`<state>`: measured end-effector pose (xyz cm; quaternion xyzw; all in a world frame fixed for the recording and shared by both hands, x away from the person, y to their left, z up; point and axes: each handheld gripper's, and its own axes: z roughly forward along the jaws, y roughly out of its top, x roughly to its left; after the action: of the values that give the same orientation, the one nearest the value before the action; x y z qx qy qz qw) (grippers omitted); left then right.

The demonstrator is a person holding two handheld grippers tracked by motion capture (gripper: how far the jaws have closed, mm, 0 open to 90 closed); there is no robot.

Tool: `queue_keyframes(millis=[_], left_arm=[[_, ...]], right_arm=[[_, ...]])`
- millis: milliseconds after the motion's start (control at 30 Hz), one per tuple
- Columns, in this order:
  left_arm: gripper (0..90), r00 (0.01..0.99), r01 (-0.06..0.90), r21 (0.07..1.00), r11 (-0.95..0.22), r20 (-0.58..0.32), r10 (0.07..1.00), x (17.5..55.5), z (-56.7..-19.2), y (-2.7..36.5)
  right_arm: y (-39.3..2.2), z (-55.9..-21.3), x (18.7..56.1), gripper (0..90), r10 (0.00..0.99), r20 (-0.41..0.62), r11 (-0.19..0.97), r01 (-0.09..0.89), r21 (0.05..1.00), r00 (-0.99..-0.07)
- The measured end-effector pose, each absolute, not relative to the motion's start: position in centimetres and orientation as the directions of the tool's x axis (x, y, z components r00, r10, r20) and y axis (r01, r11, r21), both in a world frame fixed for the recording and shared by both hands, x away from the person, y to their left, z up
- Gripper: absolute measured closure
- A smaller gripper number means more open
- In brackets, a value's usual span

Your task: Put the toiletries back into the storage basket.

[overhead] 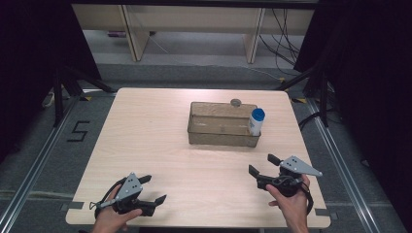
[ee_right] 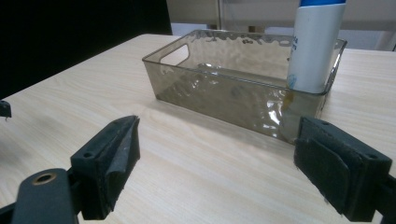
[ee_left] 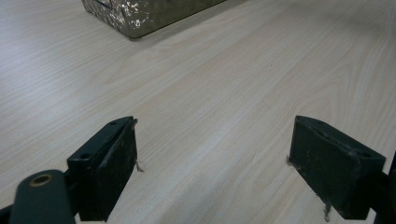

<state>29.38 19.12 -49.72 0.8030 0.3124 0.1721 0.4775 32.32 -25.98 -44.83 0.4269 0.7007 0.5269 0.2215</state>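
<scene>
Plastic is what I judge the bottle (ee_right: 315,44) to be: white body, blue cap, upright in the near right corner of the smoked clear bin (ee_right: 243,100), well ahead of my right gripper (ee_right: 243,168) and a little toward its right finger (ee_right: 343,172). It looks light and fairly stiff, with a smooth round wall that could slide between my pads, so I would take it across the body above the bin's rim, below the cap, squeezing gently so it does not tip against the bin wall. The bin itself seems thin and rigid, likely to skate on the wooden table (overhead: 145,145) if nudged. Both my right jaws stand wide apart with nothing between them, aimed forward and low over the table. My left gripper (ee_left: 212,163) is likewise spread wide and empty, pointing across bare wood, with a corner of the bin far ahead beyond its left finger (ee_left: 112,163). From the high view both hands (overhead: 291,201) sit low near the table's near edge, 1 gripper on each side, the bin well ahead between them.
</scene>
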Motion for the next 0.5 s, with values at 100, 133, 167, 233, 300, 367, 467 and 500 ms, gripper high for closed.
queue_keyframes(millis=[100, 133, 167, 233, 300, 367, 467, 500], left_arm=[[14.7, 0.745, 0.336, 0.875, -0.348, -0.021, 0.667, 29.4, -49.7, 19.1], [14.7, 0.746, 0.338, 0.874, -0.349, -0.023, 0.665, 29.4, -49.7, 19.1], [14.7, 0.741, 0.343, 0.872, -0.349, -0.023, 0.672, 29.3, -49.6, 19.1], [14.7, 0.737, 0.348, 0.872, -0.345, -0.027, 0.675, 29.3, -49.6, 19.1], [14.7, 0.74, 0.346, 0.872, -0.347, -0.027, 0.672, 29.3, -49.6, 19.1], [14.7, 0.739, 0.347, 0.872, -0.346, -0.028, 0.673, 29.3, -49.6, 19.1], [14.7, 0.74, 0.347, 0.871, -0.346, -0.028, 0.672, 29.3, -49.7, 19.1], [14.6, 0.739, 0.348, 0.872, -0.345, -0.029, 0.673, 29.3, -49.7, 19.1]], right_arm=[[-26.0, -44.9, 32.1, 15.4, 0.827, 0.143, 0.082, 0.367, 0.927, -0.544], [-26.0, -44.9, 31.7, 15.4, 0.828, 0.161, 0.077, 0.395, 0.915, -0.536], [-26.1, -44.9, 31.8, 15.5, 0.826, 0.147, 0.084, 0.377, 0.922, -0.544], [-26.3, -45.0, 31.4, 15.4, 0.827, 0.147, 0.077, 0.369, 0.926, -0.542], [-26.4, -45.1, 31.2, 15.5, 0.827, 0.147, 0.08, 0.372, 0.925, -0.542], [-26.4, -45.1, 31.1, 15.4, 0.83, 0.158, 0.064, 0.373, 0.926, -0.535], [-26.6, -45.3, 30.8, 15.4, 0.824, 0.164, 0.063, 0.375, 0.925, -0.542], [-26.7, -45.3, 30.8, 15.5, 0.828, 0.137, 0.08, 0.357, 0.931, -0.544]])
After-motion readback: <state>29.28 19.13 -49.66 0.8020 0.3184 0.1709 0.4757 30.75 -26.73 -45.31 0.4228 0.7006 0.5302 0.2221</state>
